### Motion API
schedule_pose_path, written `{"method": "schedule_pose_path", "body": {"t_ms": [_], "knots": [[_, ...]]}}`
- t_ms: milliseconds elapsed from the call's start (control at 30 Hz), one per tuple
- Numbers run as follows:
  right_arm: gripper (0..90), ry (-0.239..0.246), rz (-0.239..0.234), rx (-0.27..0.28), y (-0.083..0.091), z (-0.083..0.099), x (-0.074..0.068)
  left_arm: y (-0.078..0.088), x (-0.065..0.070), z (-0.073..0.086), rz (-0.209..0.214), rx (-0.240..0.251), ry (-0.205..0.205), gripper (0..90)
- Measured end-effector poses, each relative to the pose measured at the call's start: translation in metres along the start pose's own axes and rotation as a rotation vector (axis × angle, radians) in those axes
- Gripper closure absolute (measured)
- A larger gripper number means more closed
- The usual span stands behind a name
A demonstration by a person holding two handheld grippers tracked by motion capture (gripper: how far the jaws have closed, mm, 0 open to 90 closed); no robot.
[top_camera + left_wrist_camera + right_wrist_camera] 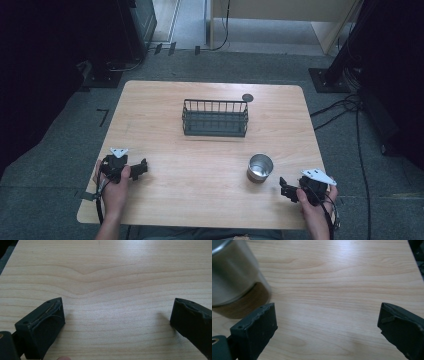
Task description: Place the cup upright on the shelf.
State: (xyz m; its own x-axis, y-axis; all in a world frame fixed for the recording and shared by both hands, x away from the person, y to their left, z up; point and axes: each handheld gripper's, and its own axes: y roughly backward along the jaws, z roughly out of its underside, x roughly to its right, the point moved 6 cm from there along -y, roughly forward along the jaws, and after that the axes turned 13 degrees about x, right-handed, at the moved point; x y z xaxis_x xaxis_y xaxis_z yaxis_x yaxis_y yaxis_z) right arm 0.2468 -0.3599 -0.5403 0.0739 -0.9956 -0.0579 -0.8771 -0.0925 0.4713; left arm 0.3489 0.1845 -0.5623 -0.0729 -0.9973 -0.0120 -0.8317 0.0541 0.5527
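A steel cup point(260, 167) with a brown base stands upright on the wooden table point(210, 150), right of centre near the front. It looms at the upper left of the right gripper view as the cup point(232, 277). My right gripper point(284, 189) rests low on the table just right of the cup, open and holding nothing; its jaws stand wide apart around bare wood point(327, 320). At the front left my left gripper point(143, 167) is open too, with only bare wood point(117, 315) between its jaws.
A black wire basket point(215, 118) stands at the middle back of the table. A small dark round disc point(247, 97) lies behind its right end. Cables point(345, 107) trail over the grey floor at the right.
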Motion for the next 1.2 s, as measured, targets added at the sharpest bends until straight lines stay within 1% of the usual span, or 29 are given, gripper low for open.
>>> {"method": "schedule_pose_path", "body": {"t_ms": [133, 333, 367, 433, 600, 667, 800, 867, 1200], "knots": [[2.0, 0.023, -0.040, 0.002, 0.001, -0.001, -0.009, 0.000, 0.000, 0.000, 0.000, 0.000, 0.000, 0.0], [0.9, 0.033, -0.084, 0.011, 0.002, -0.004, -0.020, 0.000, 0.000, 0.000, 0.000, 0.000, 0.000, 0.0], [0.7, 0.035, -0.106, 0.013, 0.002, -0.005, -0.023, 0.000, 0.000, 0.000, 0.000, 0.000, 0.000, 0.0], [0.7, 0.037, -0.128, 0.013, 0.002, -0.005, -0.027, 0.000, 0.000, 0.000, 0.000, 0.000, 0.000, 0.0], [0.7, 0.058, -0.169, 0.007, 0.001, -0.006, -0.038, 0.000, 0.000, 0.000, 0.000, 0.000, 0.000, 0.0], [0.7, 0.068, -0.193, 0.010, 0.000, -0.007, -0.042, 0.000, 0.000, 0.000, 0.000, 0.000, 0.000, 0.0], [0.7, 0.084, -0.218, 0.008, -0.002, -0.009, -0.051, 0.000, 0.000, 0.000, 0.000, 0.000, 0.000, 0.0], [0.7, 0.084, -0.220, 0.007, -0.004, -0.010, -0.054, 0.000, 0.000, 0.000, 0.000, 0.000, 0.000, 0.0], [0.8, 0.083, -0.261, 0.020, -0.012, -0.016, -0.071, 0.000, 0.000, 0.000, 0.000, -0.001, 0.000, 0.0]]}}
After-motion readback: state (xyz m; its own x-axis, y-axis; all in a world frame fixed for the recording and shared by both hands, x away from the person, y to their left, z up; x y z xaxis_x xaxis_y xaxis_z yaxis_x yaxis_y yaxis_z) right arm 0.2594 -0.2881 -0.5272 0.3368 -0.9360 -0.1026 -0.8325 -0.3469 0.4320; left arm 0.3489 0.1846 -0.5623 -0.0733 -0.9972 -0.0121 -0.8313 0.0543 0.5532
